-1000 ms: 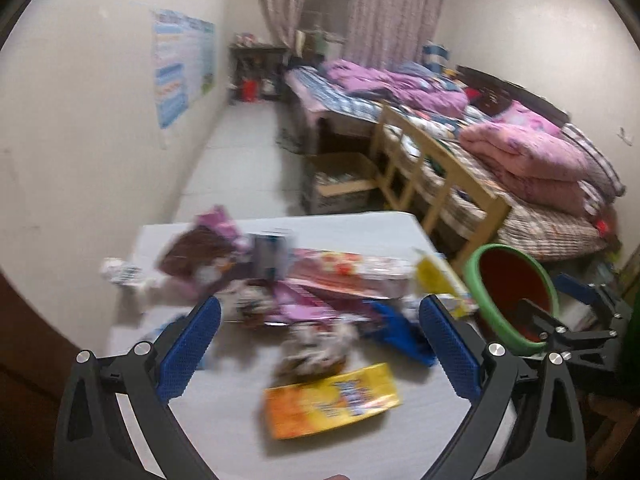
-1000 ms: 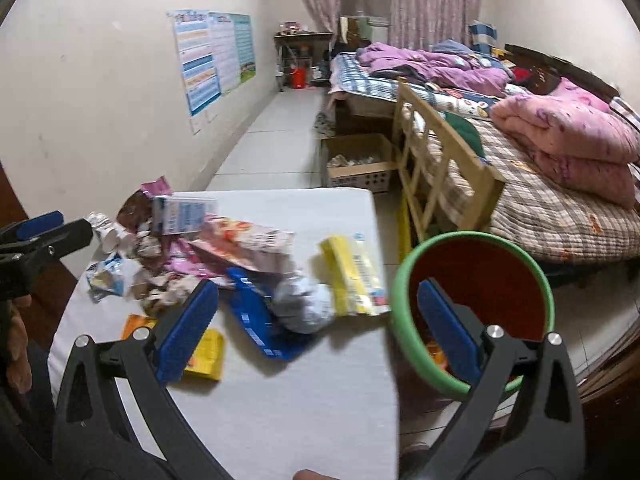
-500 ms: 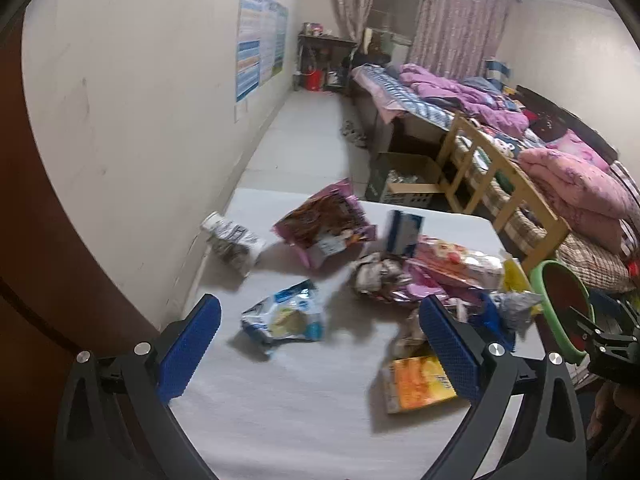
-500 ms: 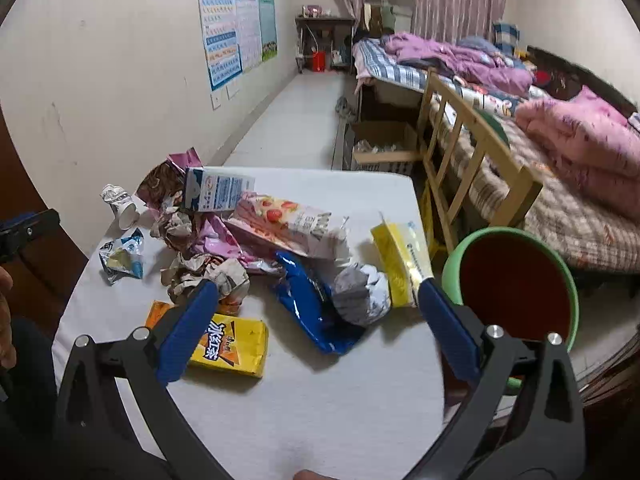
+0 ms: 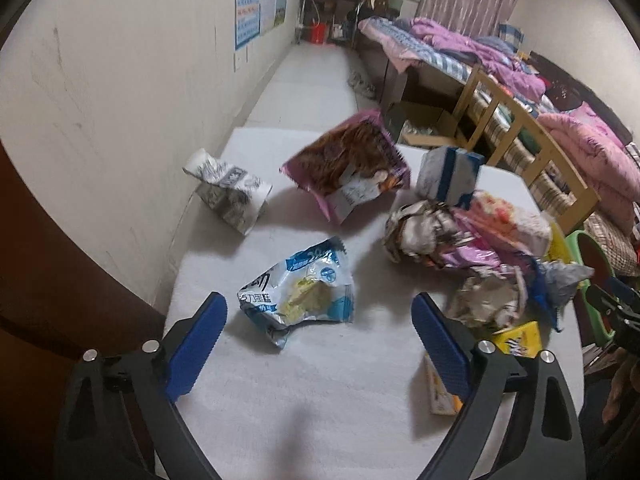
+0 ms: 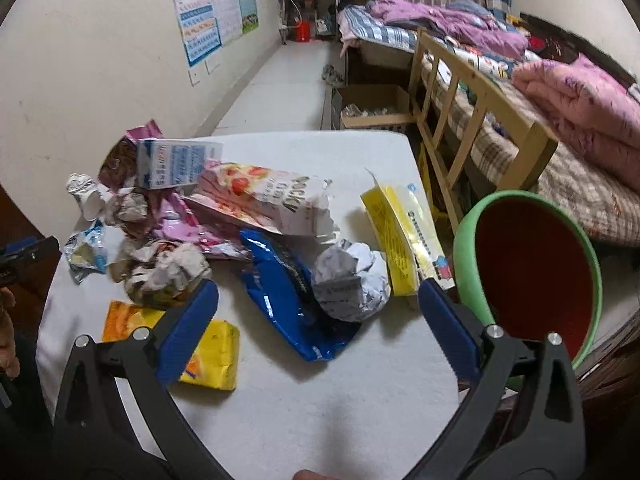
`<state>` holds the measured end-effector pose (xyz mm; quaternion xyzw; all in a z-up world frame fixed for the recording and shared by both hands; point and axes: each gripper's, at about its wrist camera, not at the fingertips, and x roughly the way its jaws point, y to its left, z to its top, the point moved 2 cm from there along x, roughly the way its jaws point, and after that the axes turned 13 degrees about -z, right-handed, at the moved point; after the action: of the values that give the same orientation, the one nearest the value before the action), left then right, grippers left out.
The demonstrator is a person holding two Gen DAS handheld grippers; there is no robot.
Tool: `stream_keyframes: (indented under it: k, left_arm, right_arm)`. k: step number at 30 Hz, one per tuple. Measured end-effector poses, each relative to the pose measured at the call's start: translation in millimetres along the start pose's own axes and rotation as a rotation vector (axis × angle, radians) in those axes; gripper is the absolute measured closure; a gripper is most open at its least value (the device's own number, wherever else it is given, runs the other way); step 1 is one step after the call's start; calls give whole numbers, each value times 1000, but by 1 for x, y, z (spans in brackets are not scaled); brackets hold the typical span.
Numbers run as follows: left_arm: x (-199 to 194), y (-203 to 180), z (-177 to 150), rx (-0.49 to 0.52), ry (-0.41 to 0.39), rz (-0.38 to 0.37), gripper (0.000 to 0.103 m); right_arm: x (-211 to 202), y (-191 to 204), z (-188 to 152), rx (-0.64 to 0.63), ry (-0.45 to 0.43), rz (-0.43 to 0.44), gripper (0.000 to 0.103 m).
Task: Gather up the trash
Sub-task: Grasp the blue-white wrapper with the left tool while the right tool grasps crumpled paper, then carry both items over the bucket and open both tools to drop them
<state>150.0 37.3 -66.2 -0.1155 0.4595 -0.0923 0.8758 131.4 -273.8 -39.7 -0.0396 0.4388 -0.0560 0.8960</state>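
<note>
hidden: orange packet [image 5: 516, 338] partly behind crumpled paper [image 5: 486, 300] | cut off: green bin [image 6: 528, 276], lower rim

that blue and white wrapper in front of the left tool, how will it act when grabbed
The blue and white wrapper looks torn open and crinkled, so it will probably crumple and flop. Probably very light. Its glossy film may slip between the pads.

A bed [image 6: 500, 92] piled with pink and purple quilts [image 6: 580, 92] stood beside the white table [image 6: 320, 400], posters [image 6: 212, 4] lined the wall, and a cardboard box [image 6: 372, 106] sat on the floor.
</note>
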Motion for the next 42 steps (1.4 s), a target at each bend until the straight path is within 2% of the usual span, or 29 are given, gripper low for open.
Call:
stream_keyframes:
  k: [6, 10, 13, 15, 17, 20, 21, 23, 26, 29, 35, 42]
  left_arm:
    - [37, 14, 0, -16, 67, 13, 21]
    - [59, 19, 0, -20, 102, 27, 30]
    - [68, 21, -1, -13, 108, 45, 32]
    - [71, 24, -2, -14, 103, 68, 40]
    - [70, 25, -2, -16, 96, 60, 43]
    - [68, 27, -2, -8, 87, 63, 50]
    - [66, 26, -2, -3, 85, 65, 53]
    - [63, 22, -2, 14, 82, 74, 65]
    - [60, 19, -1, 21, 88, 67, 73]
    - [55, 18, 1, 13, 85, 53, 76]
    - [33, 9, 4, 22, 48, 63, 77]
    - [-5, -15, 1, 56, 13, 28, 77]
  right_arm:
    - [32, 3, 0, -12, 46, -7, 5]
    - [47, 3, -1, -13, 77, 8, 14]
    - [56, 5, -2, -18, 93, 11, 19]
    - [59, 6, -3, -21, 96, 11, 26]
    - [59, 7, -3, -27, 86, 1, 31]
    - [58, 3, -1, -13, 79, -5, 50]
    - [57, 2, -1, -11, 78, -8, 50]
    - [57, 1, -2, -10, 79, -4, 55]
    - [54, 1, -2, -15, 73, -2, 56]
    - [49, 2, -1, -21, 67, 11, 57]
    - [32, 3, 2, -32, 43, 15, 57]
    - [1, 1, 5, -25, 8, 35, 57]
